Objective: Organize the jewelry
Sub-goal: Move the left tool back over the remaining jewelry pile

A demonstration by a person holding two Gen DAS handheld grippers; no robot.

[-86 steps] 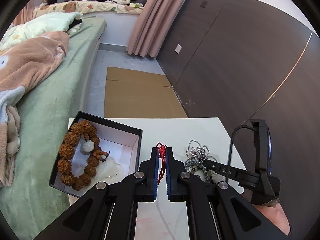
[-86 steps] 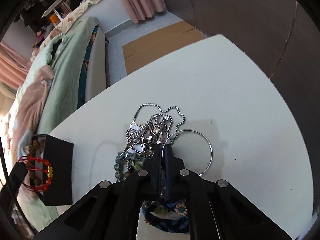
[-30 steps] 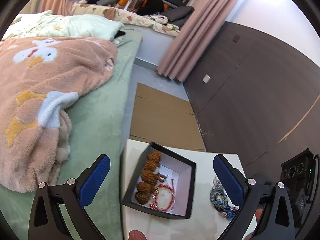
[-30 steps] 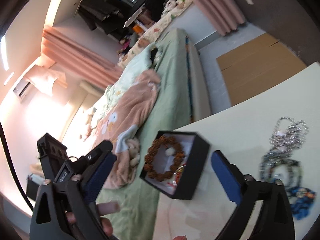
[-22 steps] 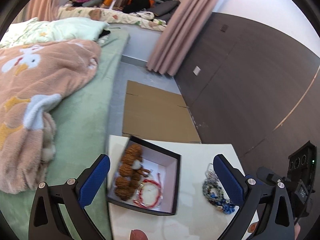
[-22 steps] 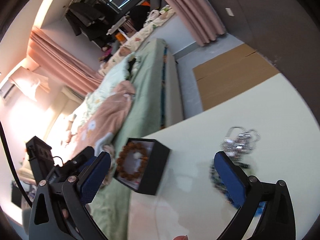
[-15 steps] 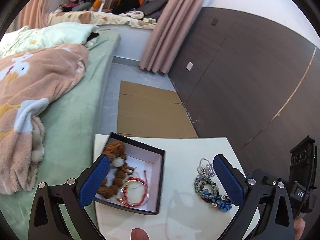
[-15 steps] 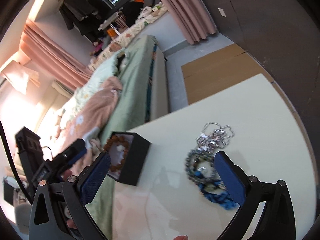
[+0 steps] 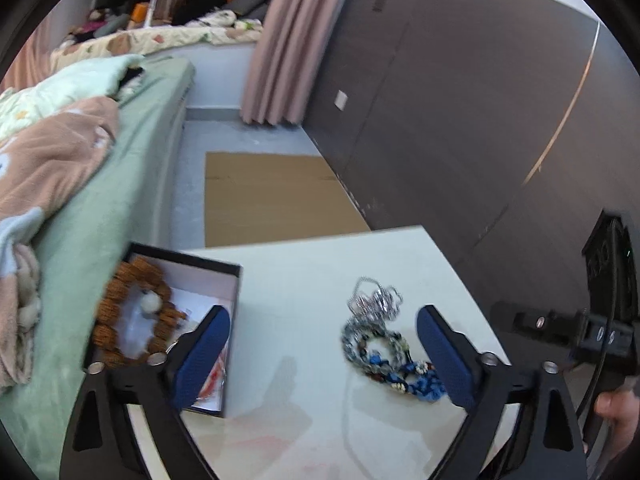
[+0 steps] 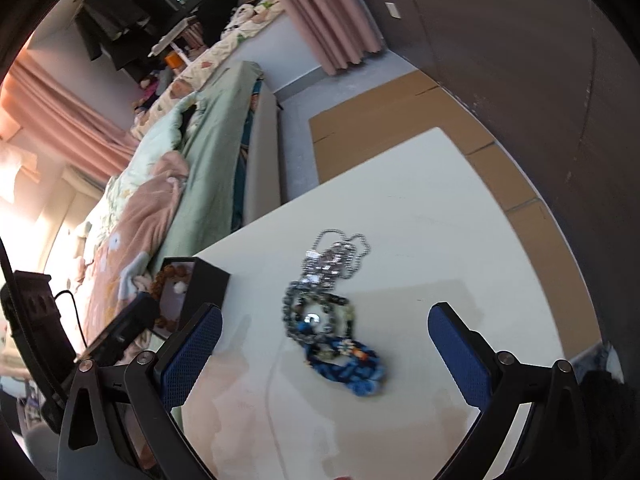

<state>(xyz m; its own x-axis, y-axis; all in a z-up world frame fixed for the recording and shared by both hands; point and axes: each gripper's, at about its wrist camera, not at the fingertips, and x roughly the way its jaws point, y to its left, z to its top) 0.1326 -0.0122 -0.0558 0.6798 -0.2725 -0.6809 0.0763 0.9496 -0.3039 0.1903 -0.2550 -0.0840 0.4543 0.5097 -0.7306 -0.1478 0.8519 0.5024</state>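
A black jewelry box with a white lining stands at the table's left edge. It holds a brown bead bracelet and a red string bracelet. A tangled pile lies mid-table: a silver ball chain, a dark bead bracelet and a blue woven bracelet. My left gripper is open and empty above the table. My right gripper is open and empty over the pile. The box also shows in the right wrist view.
The white table stands beside a green bed with a pink blanket. Flat cardboard lies on the floor beyond the table. A dark wall panel runs along the right.
The left gripper, earlier shut on the red bracelet, has opened and the bracelet lies in the box. The right gripper has opened too. Both views have swung towards the pile.
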